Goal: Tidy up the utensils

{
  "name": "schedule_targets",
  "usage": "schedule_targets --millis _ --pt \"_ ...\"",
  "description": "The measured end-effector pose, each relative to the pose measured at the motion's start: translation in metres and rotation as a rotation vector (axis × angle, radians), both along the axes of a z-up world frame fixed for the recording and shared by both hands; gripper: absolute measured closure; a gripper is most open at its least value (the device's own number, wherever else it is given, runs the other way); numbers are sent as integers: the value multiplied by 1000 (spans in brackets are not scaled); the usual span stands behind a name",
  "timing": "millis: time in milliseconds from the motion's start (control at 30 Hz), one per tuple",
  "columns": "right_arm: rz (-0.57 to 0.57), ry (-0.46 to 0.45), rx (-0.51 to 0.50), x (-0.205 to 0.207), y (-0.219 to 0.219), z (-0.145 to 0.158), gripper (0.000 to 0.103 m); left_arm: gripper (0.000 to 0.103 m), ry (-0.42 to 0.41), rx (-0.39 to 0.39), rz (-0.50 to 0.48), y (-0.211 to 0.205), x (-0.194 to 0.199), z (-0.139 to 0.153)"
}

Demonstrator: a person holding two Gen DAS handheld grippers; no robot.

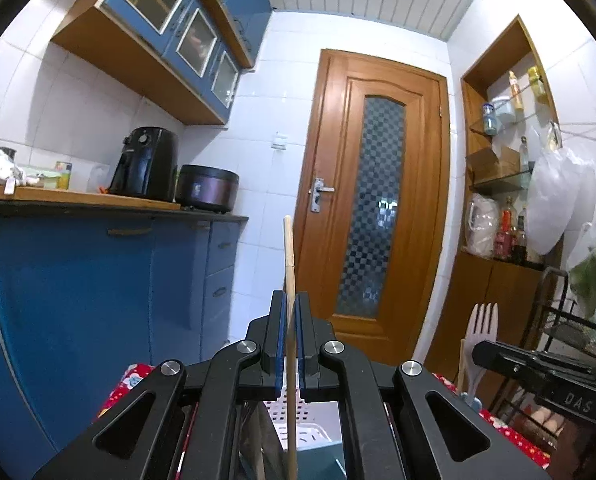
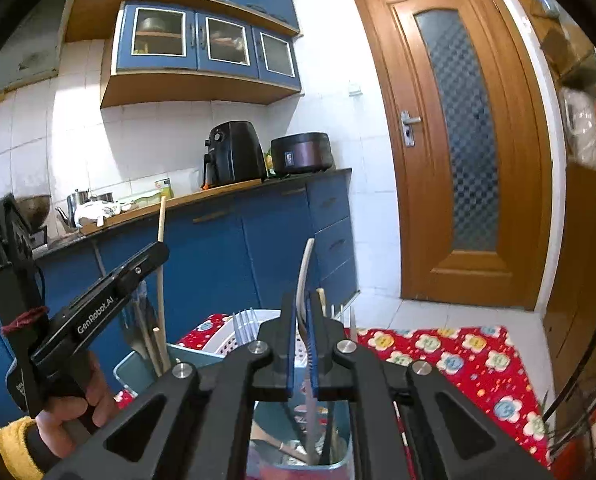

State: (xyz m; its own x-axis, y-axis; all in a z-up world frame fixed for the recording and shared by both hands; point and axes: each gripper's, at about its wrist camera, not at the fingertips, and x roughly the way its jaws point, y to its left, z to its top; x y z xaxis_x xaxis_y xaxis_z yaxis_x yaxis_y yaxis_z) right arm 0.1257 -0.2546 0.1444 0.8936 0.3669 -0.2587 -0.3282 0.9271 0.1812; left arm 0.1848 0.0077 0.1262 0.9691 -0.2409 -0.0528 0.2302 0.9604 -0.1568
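My left gripper (image 1: 291, 300) is shut on a wooden chopstick (image 1: 288, 248) that stands upright between its blue pads, its lower end reaching down over a teal utensil holder (image 1: 317, 456). In the right wrist view the left gripper (image 2: 160, 250) and its chopstick (image 2: 160, 220) are at the left, held by a hand. My right gripper (image 2: 302, 300) is shut on a white plastic fork (image 2: 306, 264), seen edge-on, above the teal holder (image 2: 138, 358). The left wrist view shows that fork (image 1: 483, 320) with its tines up, beside the right gripper (image 1: 477, 350).
The holder contains several utensils and stands by a white perforated basket (image 2: 226, 344) with clear forks (image 2: 244, 324). A red floral cloth (image 2: 457, 352) covers the table. A black wire rack (image 1: 557, 320) stands at the right. Blue cabinets and a wooden door lie beyond.
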Motion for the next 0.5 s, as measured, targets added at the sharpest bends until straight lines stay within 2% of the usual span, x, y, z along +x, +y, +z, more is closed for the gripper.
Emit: schedule_targets --millis 33,133,200,233,367,500 --pt "5 10 18 0 -2 0 96 98 0 13 2 -1 -1 1" --pt "8 25 45 -1 -6 3 84 87 -10 46 7 -4 -7 6" --pt "9 22 58 -5 -8 6 81 68 -19 49 1 -5 -13 10" --pt "9 19 64 -8 -9 9 81 64 -23 50 -3 -5 -16 13" --pt "8 2 68 -19 -8 19 75 62 -21 73 -2 -6 -29 24" --pt "13 -8 55 -37 -4 29 74 62 2 83 -10 -5 -45 34"
